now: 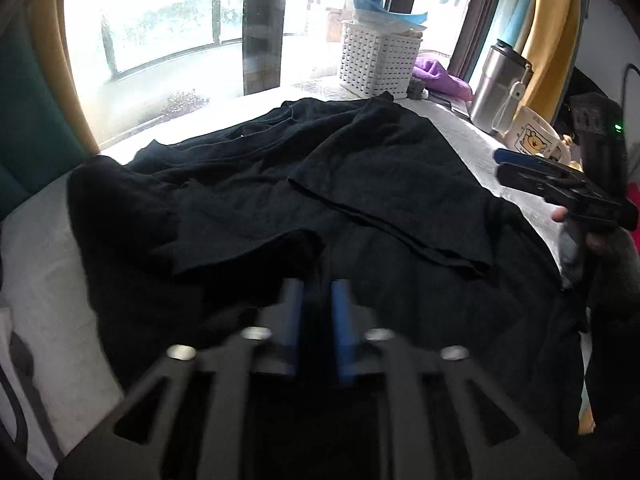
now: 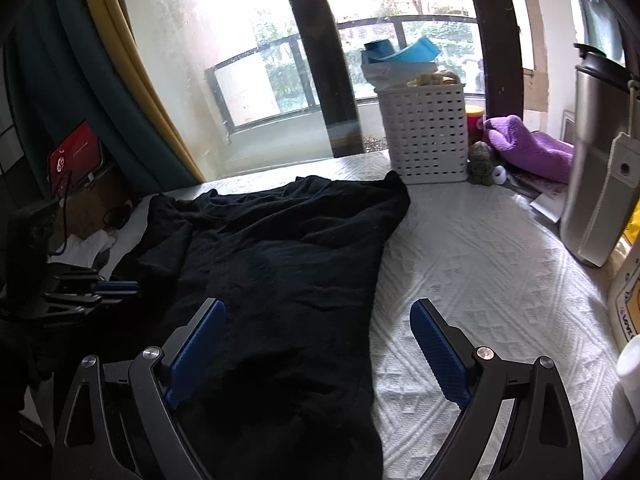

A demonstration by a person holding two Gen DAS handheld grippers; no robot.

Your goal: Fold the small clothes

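Your left hand-held gripper (image 1: 316, 300) hangs over the near folds of the black T-shirt (image 2: 280, 256), its blue pads slightly parted on nothing, while your right hand-held gripper (image 2: 318, 320) stands spread wide over the shirt's edge on the white-clothed table (image 2: 480, 264).

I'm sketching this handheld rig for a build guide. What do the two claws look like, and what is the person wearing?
Both claws look alike. The right claw has black skeletal linkage arms with triangular cut-outs, round silver pivot bolts, and blue ribbed pads lining its fingers. The left claw shows the same black frame, silver bolts and blue pads. Behind the right claw, the left wrist view shows a dark grey sleeve. No cables are visible on either.
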